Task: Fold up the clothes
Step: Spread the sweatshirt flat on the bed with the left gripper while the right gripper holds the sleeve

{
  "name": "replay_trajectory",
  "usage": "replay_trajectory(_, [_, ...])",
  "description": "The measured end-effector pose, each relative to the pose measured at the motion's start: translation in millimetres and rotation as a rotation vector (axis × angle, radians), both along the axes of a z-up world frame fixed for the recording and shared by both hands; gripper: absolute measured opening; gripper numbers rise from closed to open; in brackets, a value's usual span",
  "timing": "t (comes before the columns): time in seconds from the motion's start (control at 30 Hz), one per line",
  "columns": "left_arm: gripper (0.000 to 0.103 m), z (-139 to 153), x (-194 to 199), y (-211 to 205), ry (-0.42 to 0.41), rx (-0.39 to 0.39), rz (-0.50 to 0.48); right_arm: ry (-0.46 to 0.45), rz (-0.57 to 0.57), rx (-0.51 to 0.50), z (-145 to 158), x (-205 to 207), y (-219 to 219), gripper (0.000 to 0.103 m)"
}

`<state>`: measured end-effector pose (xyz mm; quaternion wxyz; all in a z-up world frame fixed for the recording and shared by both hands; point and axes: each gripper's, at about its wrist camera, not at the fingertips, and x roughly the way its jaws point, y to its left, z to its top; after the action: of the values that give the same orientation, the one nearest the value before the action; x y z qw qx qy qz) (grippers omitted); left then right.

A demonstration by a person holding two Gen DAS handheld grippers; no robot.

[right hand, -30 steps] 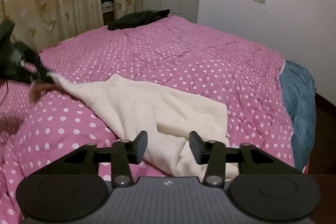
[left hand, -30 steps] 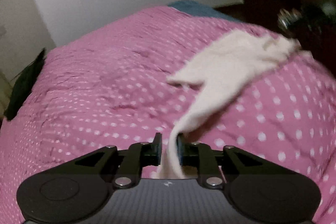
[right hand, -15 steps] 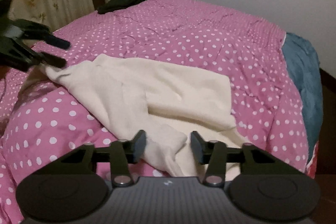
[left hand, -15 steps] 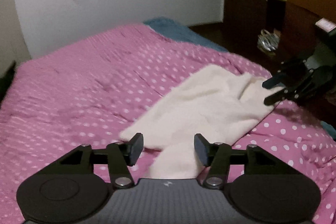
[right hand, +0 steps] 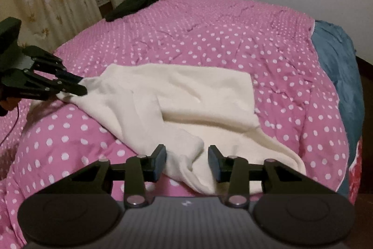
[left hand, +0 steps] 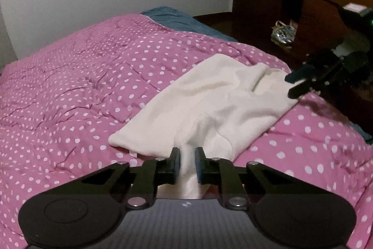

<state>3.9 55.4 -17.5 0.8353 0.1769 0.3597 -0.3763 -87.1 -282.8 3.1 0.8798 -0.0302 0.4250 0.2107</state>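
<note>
Pink dotted bedspread carries cream garment; left gripper pinches its corner, right gripper spread wide over cloth, dark clothing far behind.

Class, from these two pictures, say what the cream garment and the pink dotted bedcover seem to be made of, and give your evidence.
Cream garment: probably fleece or soft knit; matte, fuzzy surface, thick rounded folds.
Pink dotted bedcover: likely a woven cotton-type quilt; flat printed dots, fine creases along stitched, puffed panels. Neither fibre can be confirmed by sight.
</note>
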Motion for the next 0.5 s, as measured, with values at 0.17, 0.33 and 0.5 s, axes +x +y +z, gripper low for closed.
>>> replay_trajectory(0.17, [0.025,5.5,3.4,2.2,-0.019,-0.013,0.019,-0.008,0.015,0.015,1.6,-4.1,-1.3,0.039])
replay_trajectory(0.33, [0.053,1.0,12.9,-5.1,-0.004,0.013,0.032,0.001,-0.017,0.039,-1.2,3.4,-1.1,0.032])
replay_trajectory(0.5, [0.017,-0.3,11.0,-5.0,0.011,0.002,0.003,-0.015,-0.026,0.06,6.0,12.1,-2.6,0.011])
